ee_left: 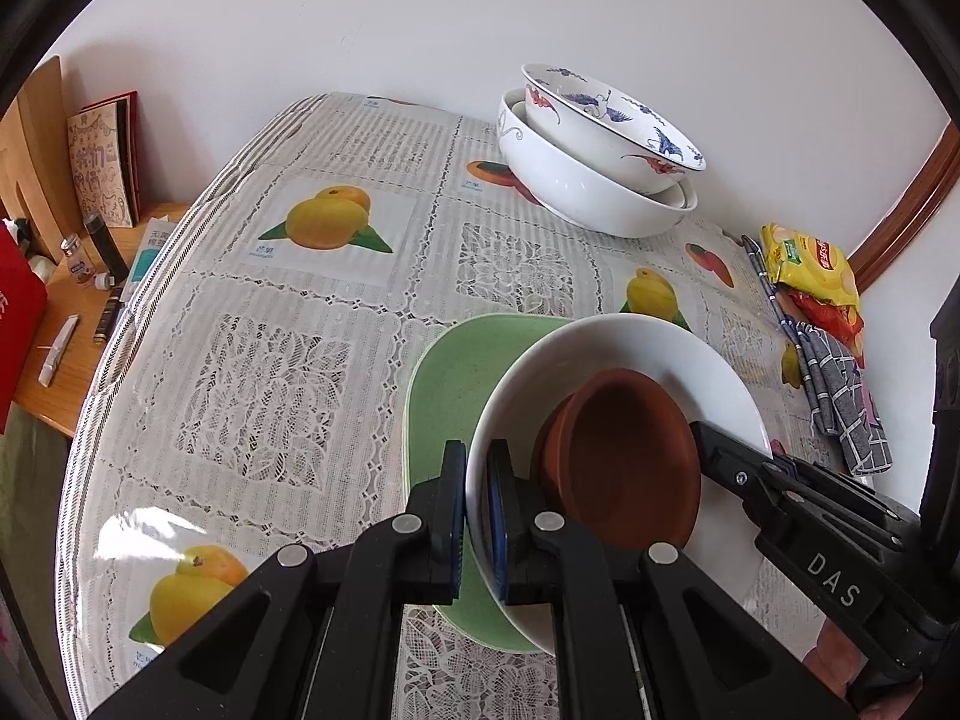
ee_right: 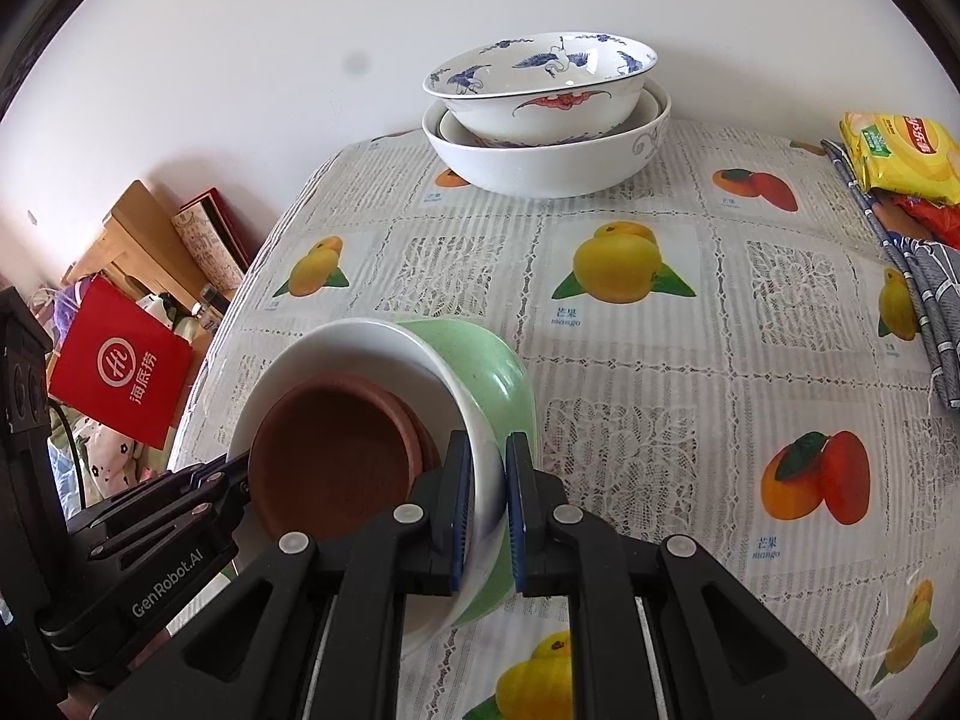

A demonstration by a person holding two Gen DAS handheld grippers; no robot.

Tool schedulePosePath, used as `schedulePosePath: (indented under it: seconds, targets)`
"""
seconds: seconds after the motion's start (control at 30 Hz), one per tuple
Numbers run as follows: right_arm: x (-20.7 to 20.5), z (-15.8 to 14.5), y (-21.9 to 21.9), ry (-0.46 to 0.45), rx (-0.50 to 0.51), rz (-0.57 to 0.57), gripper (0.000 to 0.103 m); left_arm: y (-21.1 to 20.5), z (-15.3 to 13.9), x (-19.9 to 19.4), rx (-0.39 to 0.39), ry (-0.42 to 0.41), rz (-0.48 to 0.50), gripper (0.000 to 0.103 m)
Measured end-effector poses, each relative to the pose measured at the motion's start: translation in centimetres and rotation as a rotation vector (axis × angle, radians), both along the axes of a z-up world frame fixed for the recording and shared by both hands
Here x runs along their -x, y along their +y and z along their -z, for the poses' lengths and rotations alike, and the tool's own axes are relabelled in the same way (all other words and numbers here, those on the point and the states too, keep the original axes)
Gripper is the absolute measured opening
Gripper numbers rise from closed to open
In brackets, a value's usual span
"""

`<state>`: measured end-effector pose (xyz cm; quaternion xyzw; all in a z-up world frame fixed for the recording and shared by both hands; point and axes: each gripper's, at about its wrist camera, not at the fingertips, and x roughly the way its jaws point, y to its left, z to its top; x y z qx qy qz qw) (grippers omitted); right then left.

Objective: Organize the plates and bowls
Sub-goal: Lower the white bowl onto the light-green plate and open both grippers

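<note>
A white plate (ee_left: 630, 348) (ee_right: 336, 342) carries two nested brown dishes (ee_left: 624, 462) (ee_right: 336, 456) and sits on a green plate (ee_left: 444, 372) (ee_right: 492, 360). The stack is held low over the fruit-print tablecloth (ee_left: 270, 360) (ee_right: 660, 396). My left gripper (ee_left: 477, 516) (ee_right: 240, 471) is shut on the white plate's left rim. My right gripper (ee_right: 486, 516) (ee_left: 711, 444) is shut on the opposite side, with the white and green rims together between its pads. I cannot tell whether the stack touches the table. Two nested large bowls (ee_left: 600, 180) (ee_right: 546, 144), the upper one blue-and-red patterned, stand at the far edge by the wall.
Yellow and red snack packets (ee_left: 810, 264) (ee_right: 900, 150) and a grey checked cloth (ee_left: 840, 396) (ee_right: 924, 300) lie along the table's right side. Left of the table edge is a wooden side table (ee_left: 72, 324) with small bottles, books and a red bag (ee_right: 120, 366).
</note>
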<state>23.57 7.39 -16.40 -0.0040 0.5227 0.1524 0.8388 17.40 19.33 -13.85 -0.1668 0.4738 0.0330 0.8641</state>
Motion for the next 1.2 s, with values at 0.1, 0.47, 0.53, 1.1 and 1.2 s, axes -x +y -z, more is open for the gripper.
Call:
schedulePosePath:
  seconds: [0.1,0.47,0.53,1.1,1.2]
  targets:
    - [-0.3,0.5,0.2,0.01,-0.012,-0.006,0.011,0.3,0.1,-0.2,-0.004,-0.004,-0.006,0.008]
    - [-0.8,1.4,-0.1,0.02,-0.009,-0.026,0.011,0.5,0.3,-0.7,0.017,-0.014,-0.017,0.01]
    - [-0.7,1.3,0.3,0.013,0.009,-0.032,0.011,0.6,0.5,-0.7,0.034,-0.003,-0.019,0.011]
    - [1.4,0.0,-0.6,-0.024,0.042,-0.064,0.029,0.8,0.1,0.4,0.065,0.011,-0.041,0.014]
    - [2.2,-0.4,-0.6,-0.028,0.041,-0.075,0.029,0.7,-0.2,1.1,0.071,0.01,-0.036,0.017]
